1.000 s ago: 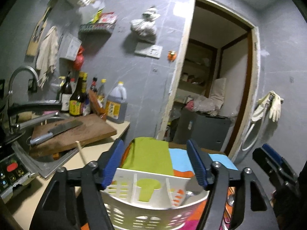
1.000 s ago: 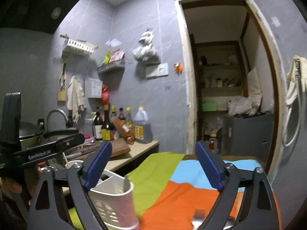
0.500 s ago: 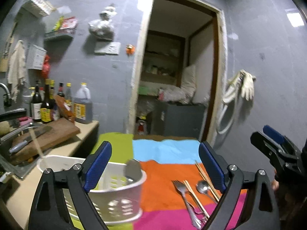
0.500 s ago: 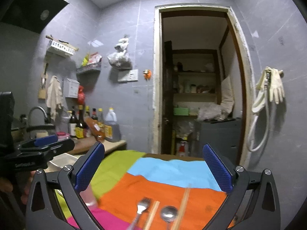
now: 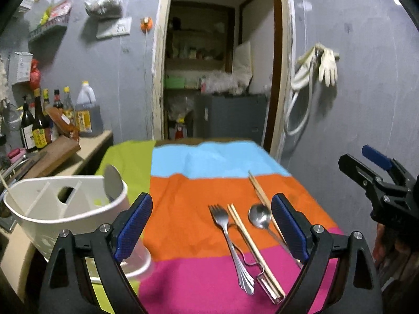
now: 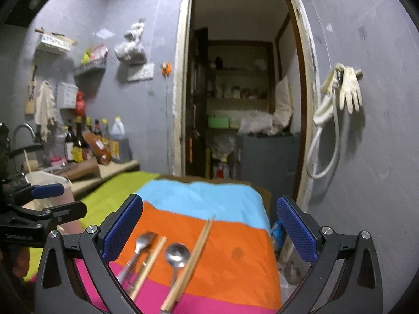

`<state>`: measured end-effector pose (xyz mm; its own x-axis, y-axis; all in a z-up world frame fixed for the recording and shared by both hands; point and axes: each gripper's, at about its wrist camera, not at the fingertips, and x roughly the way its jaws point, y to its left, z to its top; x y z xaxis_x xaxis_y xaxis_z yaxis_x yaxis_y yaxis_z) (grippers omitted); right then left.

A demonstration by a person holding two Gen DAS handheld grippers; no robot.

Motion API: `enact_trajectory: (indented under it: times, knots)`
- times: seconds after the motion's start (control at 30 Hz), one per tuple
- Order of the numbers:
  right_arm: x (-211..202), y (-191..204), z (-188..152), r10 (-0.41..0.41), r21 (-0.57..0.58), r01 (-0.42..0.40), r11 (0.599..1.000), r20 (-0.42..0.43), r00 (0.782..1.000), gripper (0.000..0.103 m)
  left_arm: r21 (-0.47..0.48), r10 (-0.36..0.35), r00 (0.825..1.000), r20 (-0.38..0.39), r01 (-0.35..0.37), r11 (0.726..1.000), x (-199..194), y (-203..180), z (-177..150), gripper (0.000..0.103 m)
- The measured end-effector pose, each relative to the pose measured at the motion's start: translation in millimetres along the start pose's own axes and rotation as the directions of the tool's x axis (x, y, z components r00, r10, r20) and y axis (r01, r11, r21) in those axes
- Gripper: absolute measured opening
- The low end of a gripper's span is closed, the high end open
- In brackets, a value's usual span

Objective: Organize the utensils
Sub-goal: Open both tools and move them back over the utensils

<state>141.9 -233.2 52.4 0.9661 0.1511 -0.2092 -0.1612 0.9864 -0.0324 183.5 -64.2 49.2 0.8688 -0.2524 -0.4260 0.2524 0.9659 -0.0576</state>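
Left wrist view: left gripper jaws wide apart, just been opening, nothing between the pads, hovering over striped tablecloth. On the cloth ahead: fork lying on the orange and pink bands, chopstick just beside it on its right, spoon near the right blue pad, second chopstick angled behind the spoon. A small metal peeler-like tool lies by the fork handle, partly under the chopstick, exact type unclear. White utensil holder at the left on the green band, tilted in the fisheye, with a spoon bowl sticking up over its rim. Right gripper seen at the right edge, jaws apart, empty.

Right wrist view: right gripper fully spread, jaws just been opening, nothing held. Below between its fingers: fork, chopstick, spoon, second chopstick, all flat on the tablecloth, blurred. Left gripper at the left edge, utensil holder behind it near the counter
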Motion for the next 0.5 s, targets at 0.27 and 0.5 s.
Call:
enact_trajectory:
  times: [0.27,0.5]
  knots:
    - [29.8,-16.9,-14.9,0.002,0.043,0.004,0.999,-0.146,0.989,0.103,-0.018,-0.027,0.991,-0.127,0.025,1.000,35.8,-0.2,-11.5,0.085]
    - [57.0,-21.7,-23.7,0.033,0.051,-0.020,0.999,-0.264,0.964,0.086,-0.004,-0.051,0.970,-0.237,0.051,0.999,71.1,-1.0,-13.4,0.063]
